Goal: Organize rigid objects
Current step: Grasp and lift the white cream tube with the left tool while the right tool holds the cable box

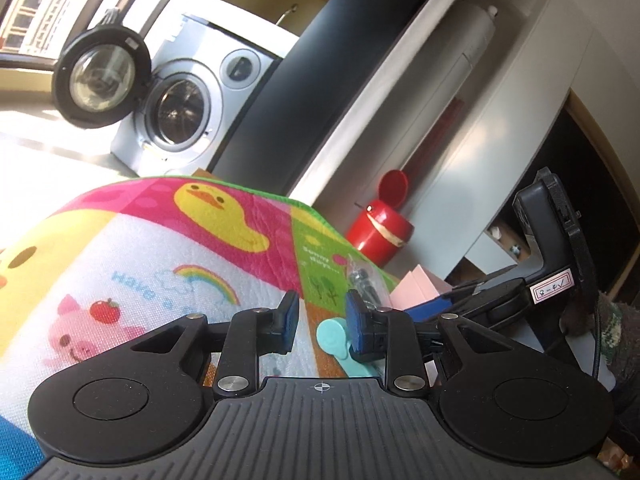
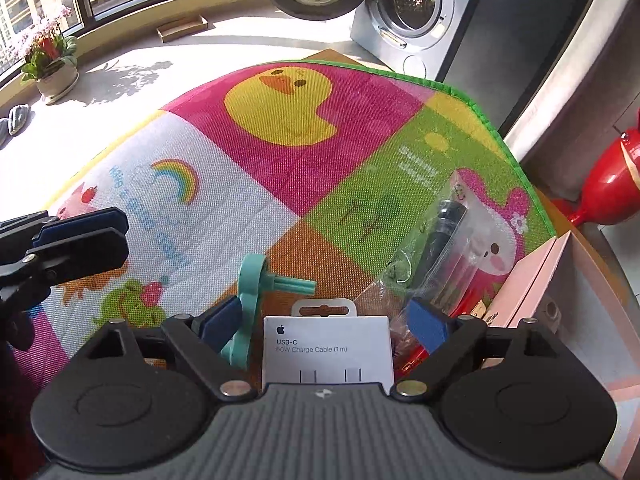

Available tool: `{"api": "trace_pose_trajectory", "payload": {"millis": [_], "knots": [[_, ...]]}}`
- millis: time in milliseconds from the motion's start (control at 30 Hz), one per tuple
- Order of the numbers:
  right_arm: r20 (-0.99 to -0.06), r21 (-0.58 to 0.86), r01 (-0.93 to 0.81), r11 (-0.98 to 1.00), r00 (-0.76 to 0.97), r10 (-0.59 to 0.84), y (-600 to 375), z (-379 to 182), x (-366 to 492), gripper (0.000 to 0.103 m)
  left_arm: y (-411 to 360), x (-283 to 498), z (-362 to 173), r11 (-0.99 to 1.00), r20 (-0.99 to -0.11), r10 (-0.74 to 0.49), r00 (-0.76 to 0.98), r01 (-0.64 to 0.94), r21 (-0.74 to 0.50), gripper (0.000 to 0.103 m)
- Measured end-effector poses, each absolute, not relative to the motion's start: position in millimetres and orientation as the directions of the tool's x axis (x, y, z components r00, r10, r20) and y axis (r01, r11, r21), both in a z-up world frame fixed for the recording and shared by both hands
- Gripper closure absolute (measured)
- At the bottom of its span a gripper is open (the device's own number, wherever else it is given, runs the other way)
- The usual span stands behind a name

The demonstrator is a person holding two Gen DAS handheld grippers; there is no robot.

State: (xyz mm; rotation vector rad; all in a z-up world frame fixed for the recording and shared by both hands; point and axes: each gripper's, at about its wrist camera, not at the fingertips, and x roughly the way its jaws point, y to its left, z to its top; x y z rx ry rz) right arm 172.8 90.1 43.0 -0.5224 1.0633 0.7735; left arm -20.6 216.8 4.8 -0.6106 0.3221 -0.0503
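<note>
Nearest my spread right tool [image 2: 326, 326] lies the white cable box [image 2: 326, 350] on the mat [image 2: 280, 160]; light, stiff, slick, so I'd pinch its long edges. Left tool [image 1: 320, 320] hovers spread, empty.

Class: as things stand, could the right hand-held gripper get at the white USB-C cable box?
Probably yes: the white USB-C cable box lies between the open fingers of the right hand-held gripper, with nothing on top; the teal plastic piece sits just left.
</note>
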Motion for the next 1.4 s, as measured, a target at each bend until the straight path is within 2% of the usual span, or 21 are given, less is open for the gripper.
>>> {"api": "trace_pose_trajectory", "payload": {"millis": [67, 100, 300, 433, 533, 600, 700, 833, 967, 1100, 1167, 1233, 1333, 1400], "knots": [[-0.919, 0.018, -0.764, 0.645, 0.241, 0.311, 88, 36, 166, 0.016, 223, -21, 4, 0.800, -0.276, -0.140, 0.951, -0.055, -0.598, 0.075], [-0.919, 0.024, -0.765, 0.644, 0.236, 0.314, 87, 35, 159, 0.024, 224, -21, 4, 0.796, -0.273, -0.141, 0.952, -0.055, -0.603, 0.075], [-0.855, 0.034, -0.794, 0.606, 0.291, 0.430, 50, 59, 95, 0.025, 218, -26, 12, 0.806, -0.255, -0.171, 0.952, -0.014, -0.591, 0.075], [-0.798, 0.031, -0.735, 0.678, 0.390, 0.460, -11, 73, 64, 0.025, 190, -25, 18, 0.821, -0.317, -0.319, 0.893, 0.093, -0.564, 0.075], [-0.767, -0.023, -0.643, 0.766, 0.503, 0.399, -58, 67, 53, 0.025, 149, -27, 27, 0.877, -0.390, -0.387, 0.836, 0.202, -0.437, 0.075], [-0.764, -0.032, -0.571, 0.820, 0.543, 0.348, -83, 62, 53, 0.025, 126, -29, 32, 0.911, -0.414, -0.365, 0.834, 0.226, -0.346, 0.075], [-0.752, -0.035, -0.479, 0.877, 0.591, 0.292, -117, 50, 56, 0.024, 116, -27, 36, 0.909, -0.428, -0.378, 0.821, 0.242, -0.339, 0.075], [-0.725, 0.035, -0.418, 0.908, 0.614, 0.311, -147, 37, 52, 0.023, 95, -20, 35, 0.936, -0.538, -0.347, 0.768, 0.246, -0.252, 0.075], [-0.663, 0.054, -0.428, 0.902, 0.660, 0.353, -159, 30, 28, 0.023, 79, -16, 36, 0.941, -0.600, -0.337, 0.725, 0.288, -0.179, 0.075], [-0.598, -0.037, -0.452, 0.891, 0.724, 0.342, -154, 32, -1, 0.022, 63, -3, 33, 0.944, -0.676, -0.283, 0.680, 0.322, -0.071, 0.074], [-0.559, -0.084, -0.461, 0.884, 0.756, 0.341, -151, 33, -14, 0.021, 58, 5, 28, 0.944, -0.706, -0.254, 0.661, 0.327, -0.033, 0.067], [-0.533, -0.102, -0.480, 0.872, 0.766, 0.359, -147, 33, -24, 0.020, 56, 11, 24, 0.939, -0.724, -0.262, 0.638, 0.341, -0.039, 0.062], [-0.526, -0.088, -0.554, 0.828, 0.732, 0.434, -140, 31, -34, 0.020, 53, 23, 16, 0.941, -0.757, -0.269, 0.595, 0.329, -0.076, 0.063], [-0.528, -0.094, -0.592, 0.801, 0.711, 0.464, -131, 27, -40, 0.020, 51, 23, 15, 0.945, -0.747, -0.258, 0.613, 0.322, -0.062, 0.064]]}}
